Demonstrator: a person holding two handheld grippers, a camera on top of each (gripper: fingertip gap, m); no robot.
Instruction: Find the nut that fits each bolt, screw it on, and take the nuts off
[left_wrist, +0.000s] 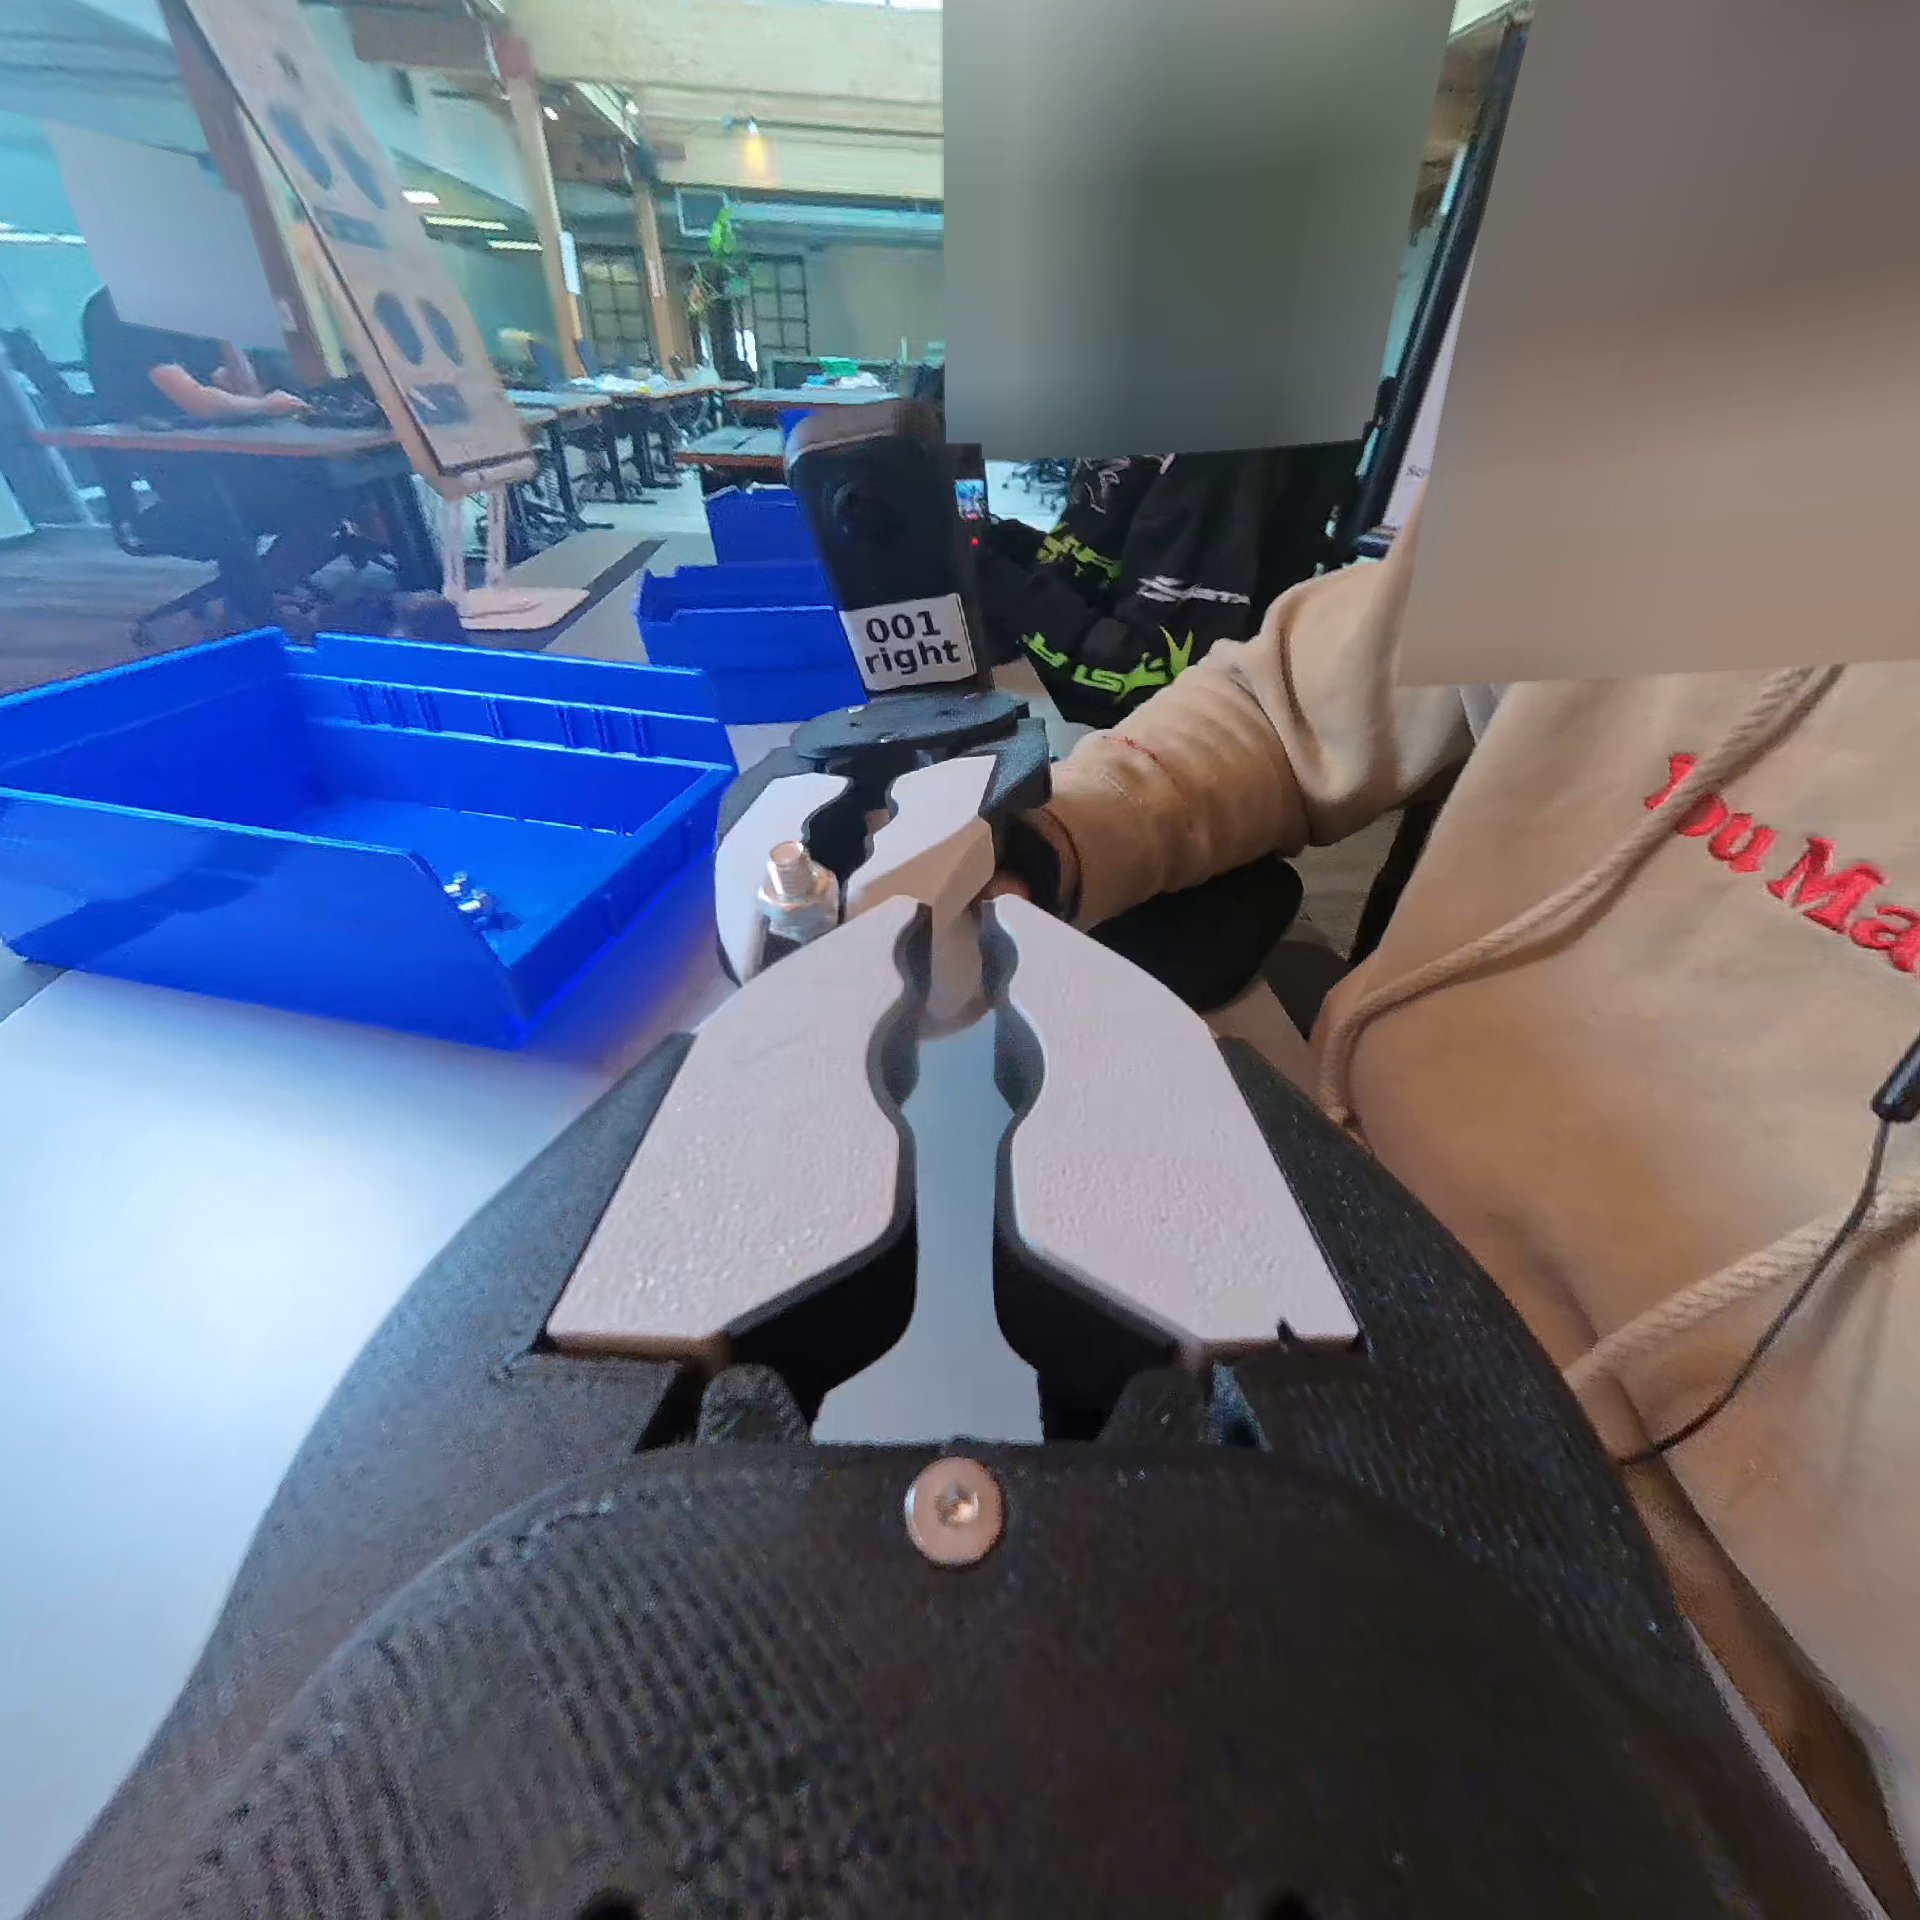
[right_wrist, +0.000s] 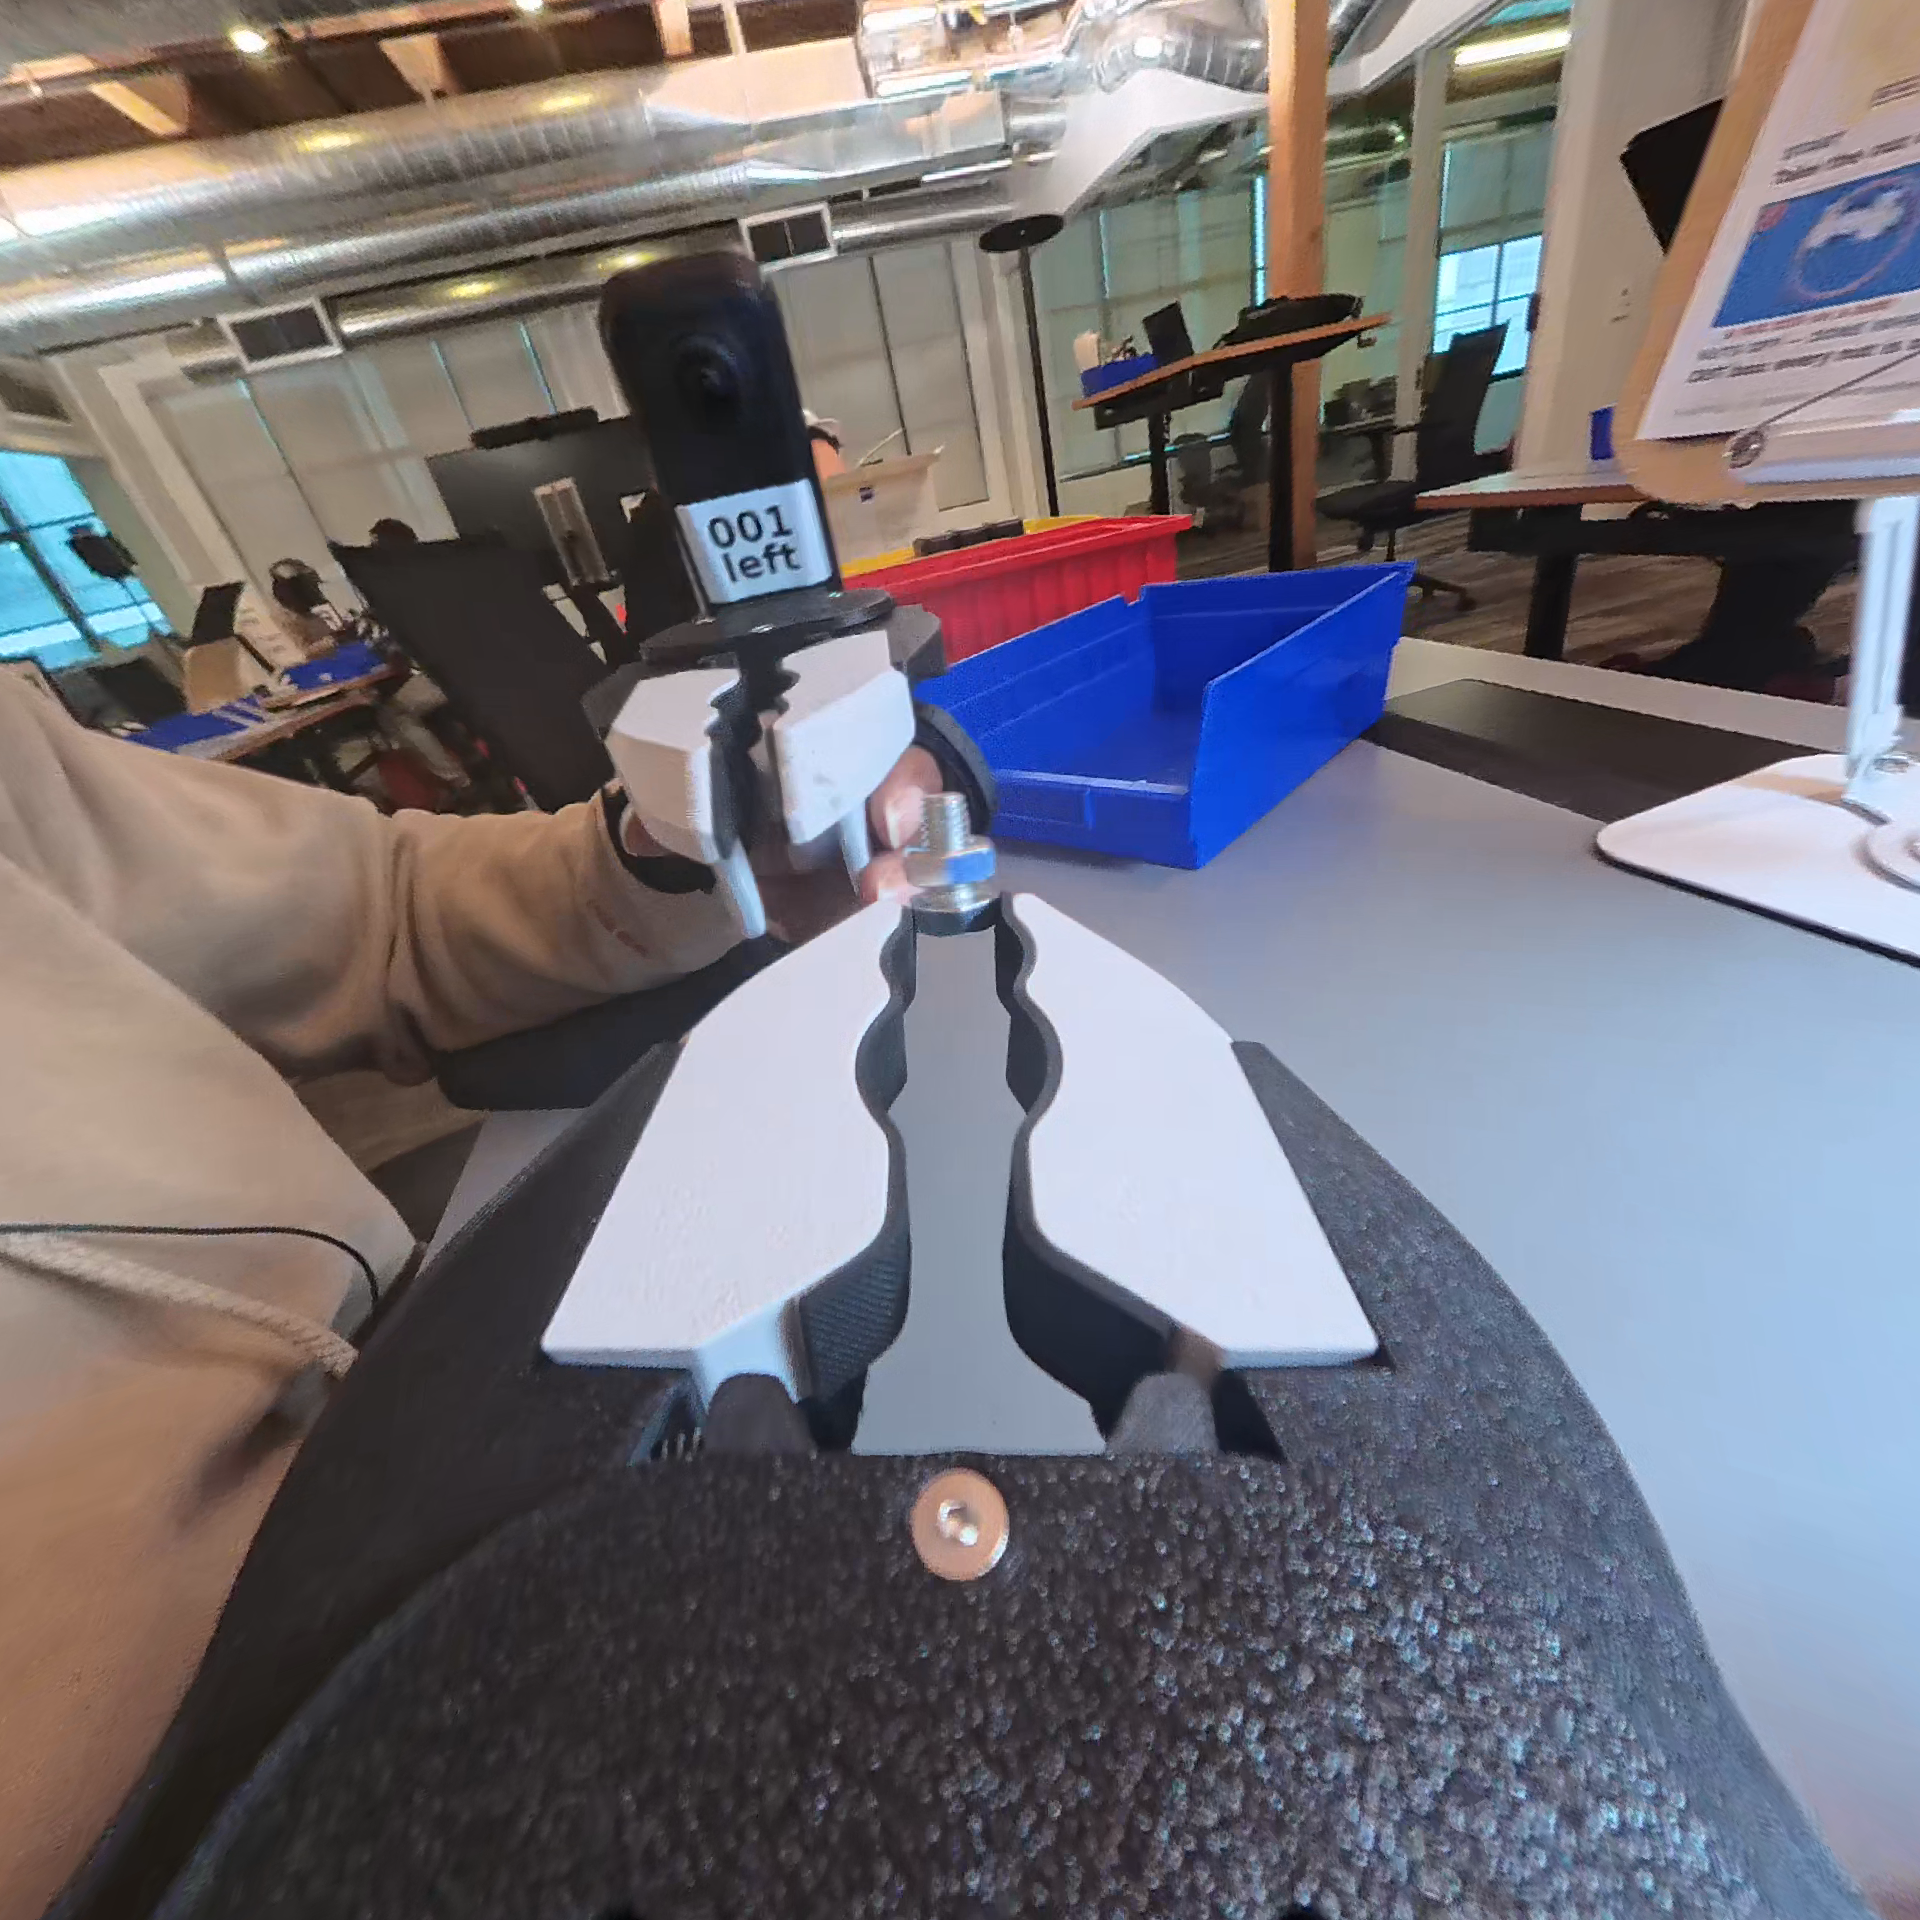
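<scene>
Right hand-held gripper (right_wrist: 956, 925) is clamping the lower end of a bolt (right_wrist: 948, 862) between its white fingertips (right_wrist: 1049, 956), the jaws drawn in around it. The bolt is standing upright out of the tips, its threaded end pointing up, and a hex nut (right_wrist: 948, 864) is sitting part-way down the thread with what looks like a washer under it. In the left wrist view the same bolt (left_wrist: 792, 896) is showing at the tips of that gripper (left_wrist: 831, 914), nut on it.

Left hand-held gripper (left_wrist: 951, 935) is pointing toward the right one, its two fingers (left_wrist: 800, 1101) standing close together with a narrow gap between the tips; nothing is visibly held there. Seen from the right wrist view, it (right_wrist: 795, 883) is hanging just beside the bolt, to its left, with the person's hand (right_wrist: 902, 831) behind it.

Both are being held above a pale grey surface (right_wrist: 1455, 1039). A blue bin (left_wrist: 343, 831) is lying on that surface beyond the bolt, open at its near side, with a few small metal parts (left_wrist: 470, 902) resting inside near the front edge. More blue bins (left_wrist: 748, 623) are sitting farther back, and a red bin (right_wrist: 1029, 592) is showing behind the blue one in the right wrist view. A sheet on a white stand (right_wrist: 1829, 821) is standing at the far right of the surface. The person's beige sleeve (right_wrist: 364, 914) is stretching in from the left.
</scene>
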